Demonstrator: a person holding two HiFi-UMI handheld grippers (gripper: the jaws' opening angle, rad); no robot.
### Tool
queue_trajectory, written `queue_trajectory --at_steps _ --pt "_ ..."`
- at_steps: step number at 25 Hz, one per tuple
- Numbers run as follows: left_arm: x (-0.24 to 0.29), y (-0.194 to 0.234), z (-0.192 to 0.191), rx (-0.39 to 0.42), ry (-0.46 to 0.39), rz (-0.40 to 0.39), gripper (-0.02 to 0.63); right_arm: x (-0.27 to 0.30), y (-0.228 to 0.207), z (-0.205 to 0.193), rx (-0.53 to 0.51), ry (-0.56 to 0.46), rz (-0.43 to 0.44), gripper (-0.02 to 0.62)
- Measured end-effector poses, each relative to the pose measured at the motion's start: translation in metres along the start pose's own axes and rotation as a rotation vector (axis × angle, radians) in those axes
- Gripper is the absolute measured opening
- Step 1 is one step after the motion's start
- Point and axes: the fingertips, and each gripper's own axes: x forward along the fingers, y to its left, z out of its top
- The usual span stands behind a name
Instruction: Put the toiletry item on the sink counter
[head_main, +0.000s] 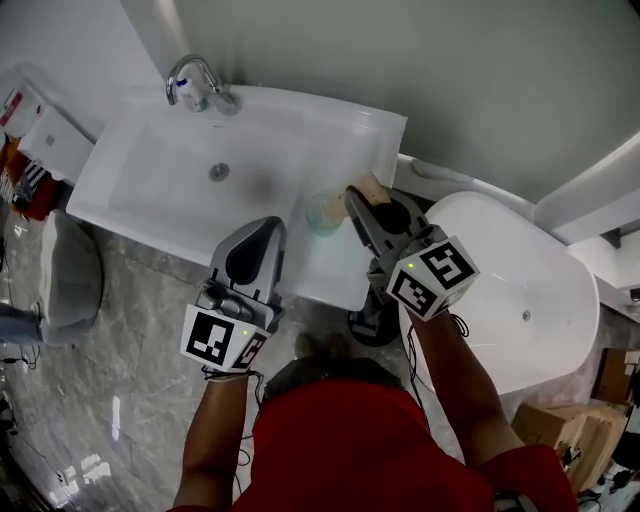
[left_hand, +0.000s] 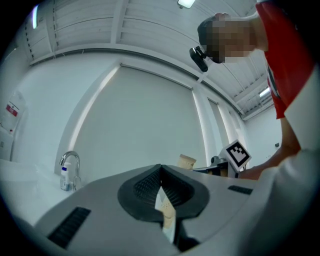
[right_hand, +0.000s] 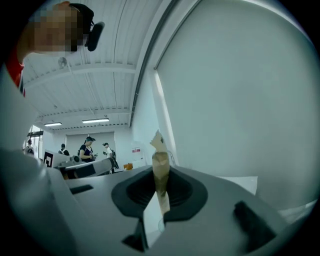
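In the head view a white sink counter (head_main: 330, 265) lies below me, with its basin (head_main: 170, 185) to the left. My right gripper (head_main: 360, 198) is over the counter's flat right part, shut on a thin beige and white sachet (head_main: 372, 184). The sachet's top sticks out past the tips in the right gripper view (right_hand: 159, 150). A pale teal translucent thing (head_main: 325, 212) sits on the counter just left of those tips. My left gripper (head_main: 273, 228) hovers over the counter's front edge, jaws together, with nothing showing past its tips (left_hand: 160, 167).
A chrome faucet (head_main: 195, 85) stands at the back of the basin. A white oval fixture (head_main: 500, 290) lies right of the counter, and a dark round object (head_main: 375, 325) is on the floor between them. A grey bin (head_main: 70, 280) stands at the left on the marble floor.
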Motion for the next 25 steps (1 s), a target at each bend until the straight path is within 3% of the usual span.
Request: queue_trajectory --at_steps 7,16,25 --pt "0.026 0.021 -0.041 -0.034 0.058 -0.029 0.017 0.022 -0.019 -0.049 0.03 0.112 -0.048 0.051" --pt "0.042 0.026 -0.068 -0.081 0.115 -0.073 0.017 0.042 -0.027 -0.087 0.087 0.205 -0.042 0.051" --pt "0.047 0.03 -0.076 -0.105 0.124 -0.084 0.017 0.049 -0.034 -0.094 0.05 0.256 -0.058 0.052"
